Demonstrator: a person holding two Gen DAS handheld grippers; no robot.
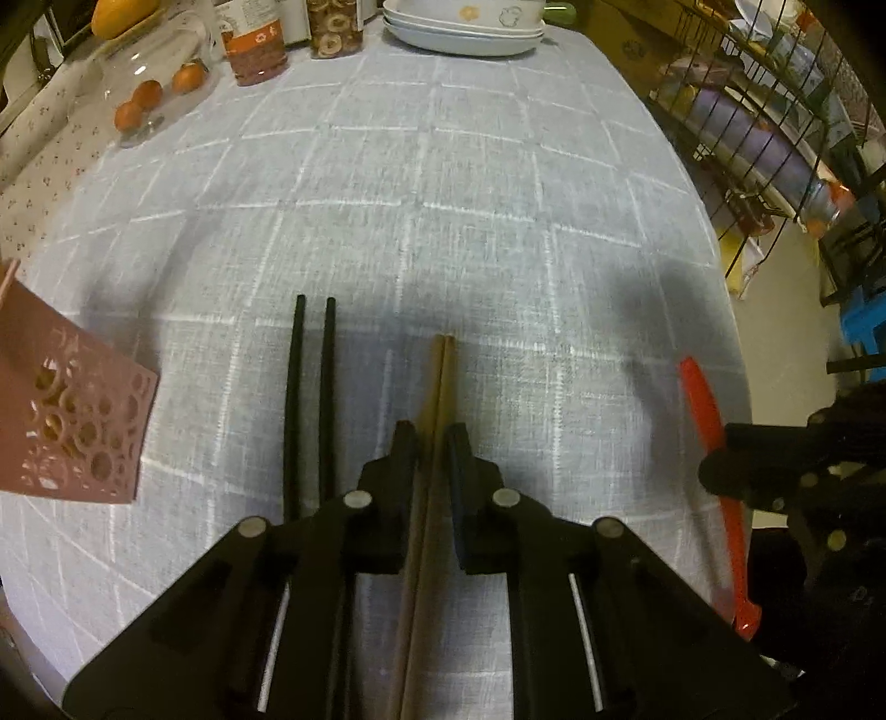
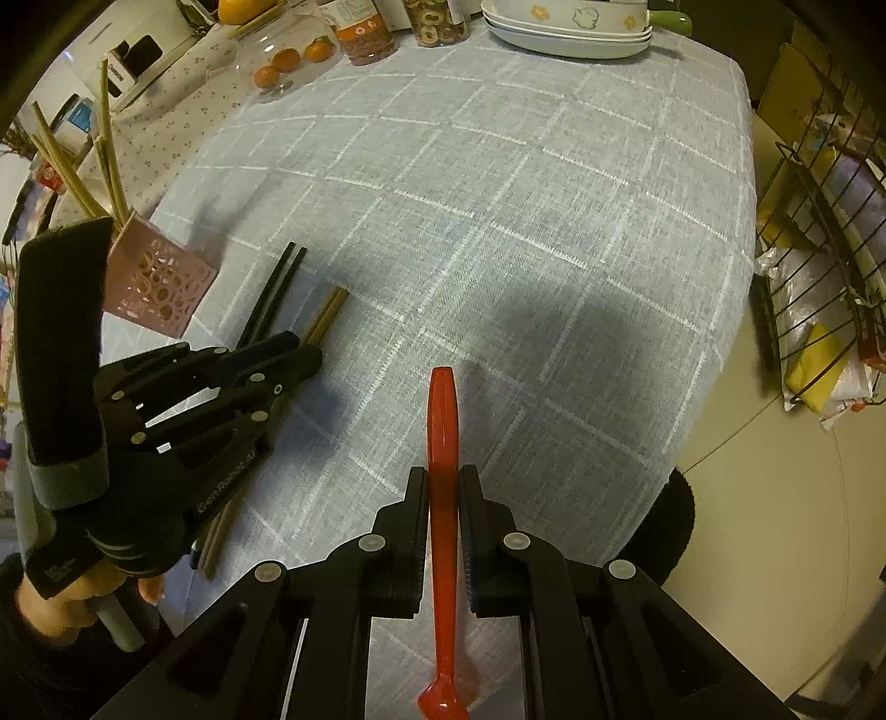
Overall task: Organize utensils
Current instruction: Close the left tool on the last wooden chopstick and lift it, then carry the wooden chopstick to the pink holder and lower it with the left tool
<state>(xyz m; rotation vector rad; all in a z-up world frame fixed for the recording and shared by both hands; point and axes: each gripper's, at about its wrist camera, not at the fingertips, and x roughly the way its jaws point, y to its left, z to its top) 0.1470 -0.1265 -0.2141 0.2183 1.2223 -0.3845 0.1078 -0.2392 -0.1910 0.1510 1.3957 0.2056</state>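
My left gripper [image 1: 432, 437] points steeply down at the desk [image 1: 443, 221], its jaws drawn narrow around the wooden chopsticks [image 1: 437, 387]; the pair runs between the pads, tips reaching out beyond them towards the far side, and the jaws look to be pressing on them. Just left of these lie the black chopsticks [image 1: 310, 387], side by side on the grey checked cloth, free of my jaws. Further left, at the near-left of the desk, stands the pink holder [image 1: 83, 432] with its cut-out circles; from my right wrist view it already has several pale chopsticks [image 2: 105, 166] standing in it, leaning out at angles.

My right gripper [image 2: 443, 482] also points down, jaws closed tight on the red spoon [image 2: 443, 443]. Its handle sticks out ahead past the pads and its bowl hangs near me, below the jaws. From the left wrist view the spoon appears at the right, well apart from the chopsticks, near the desk's right edge.

At the far edge sit stacked white plates [image 1: 465, 33], jars [image 1: 255, 50] and a glass dome over oranges [image 1: 149, 94]. A wire rack [image 1: 775, 138] stands off the desk to the right.
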